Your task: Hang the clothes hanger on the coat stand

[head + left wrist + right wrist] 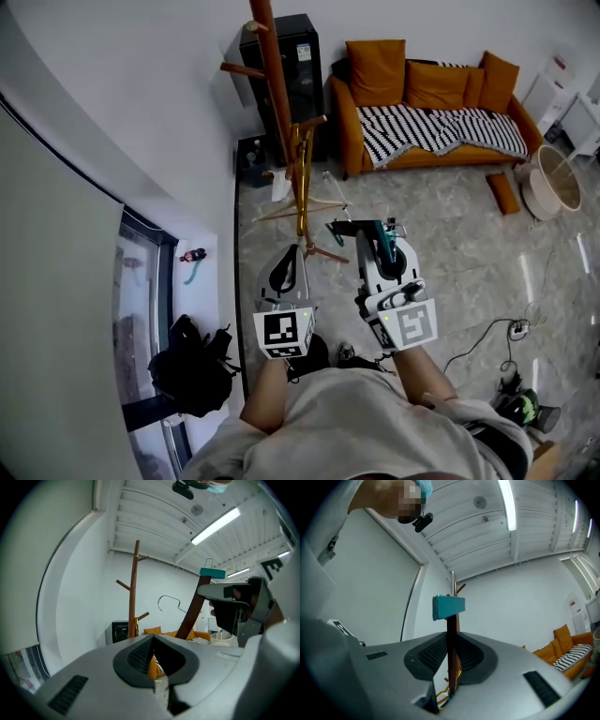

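Note:
The wooden coat stand [272,84] rises in the corner ahead, with short pegs and a gold lower section [301,178]. In the left gripper view the coat stand [133,592] stands ahead to the left. My right gripper [370,246] is shut on a brown wooden clothes hanger [361,230]. In the right gripper view the hanger's bar [451,653] passes upright between the jaws of my right gripper [451,667], its teal end [448,606] above them. From the left gripper view I see the hanger's arm [192,613] and its wire hook [168,603]. My left gripper [289,258] [153,660] is shut and empty.
An orange sofa [375,103] with a striped blanket stands at the back right. A black cabinet [291,66] sits behind the stand. A round basket [553,183] is at the far right. A black bag [192,366] lies by the window, and a power strip [516,330] lies on the floor.

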`<state>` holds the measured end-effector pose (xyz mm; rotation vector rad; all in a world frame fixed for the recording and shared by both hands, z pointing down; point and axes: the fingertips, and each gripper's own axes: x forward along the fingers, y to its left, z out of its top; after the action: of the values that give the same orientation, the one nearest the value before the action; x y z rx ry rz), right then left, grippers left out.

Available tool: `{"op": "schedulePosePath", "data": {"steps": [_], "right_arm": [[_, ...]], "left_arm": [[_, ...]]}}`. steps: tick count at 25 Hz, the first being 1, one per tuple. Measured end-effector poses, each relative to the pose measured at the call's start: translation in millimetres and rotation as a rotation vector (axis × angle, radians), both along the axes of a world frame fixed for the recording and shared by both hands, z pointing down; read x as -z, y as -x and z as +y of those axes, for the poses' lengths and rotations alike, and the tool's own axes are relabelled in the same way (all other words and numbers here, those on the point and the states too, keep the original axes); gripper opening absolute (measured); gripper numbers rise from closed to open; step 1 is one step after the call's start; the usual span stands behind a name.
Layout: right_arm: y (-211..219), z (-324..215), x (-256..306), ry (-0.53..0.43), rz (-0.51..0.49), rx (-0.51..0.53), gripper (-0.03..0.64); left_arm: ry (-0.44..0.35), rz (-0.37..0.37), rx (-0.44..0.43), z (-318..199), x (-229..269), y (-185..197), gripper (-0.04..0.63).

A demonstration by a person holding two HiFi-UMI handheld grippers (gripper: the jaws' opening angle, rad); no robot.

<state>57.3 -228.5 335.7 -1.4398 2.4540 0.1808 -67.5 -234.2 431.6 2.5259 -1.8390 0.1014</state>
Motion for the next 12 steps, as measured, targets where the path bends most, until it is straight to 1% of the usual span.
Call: {"op": "schedulePosePath", "data": {"steps": [5, 12], "right_arm": [[18.3, -23.4, 25.6, -0.042, -0.013, -0.001, 0.052], [41.9, -45.6, 59.8, -0.11, -0.026, 0.013, 0.052]], "left_arm": [[-0.038, 0.014, -0.011, -30.6, 16.7, 19.7, 0.009], [-0.087, 0.029, -0.04, -68.3, 37.5, 32.6, 0.009]]}}
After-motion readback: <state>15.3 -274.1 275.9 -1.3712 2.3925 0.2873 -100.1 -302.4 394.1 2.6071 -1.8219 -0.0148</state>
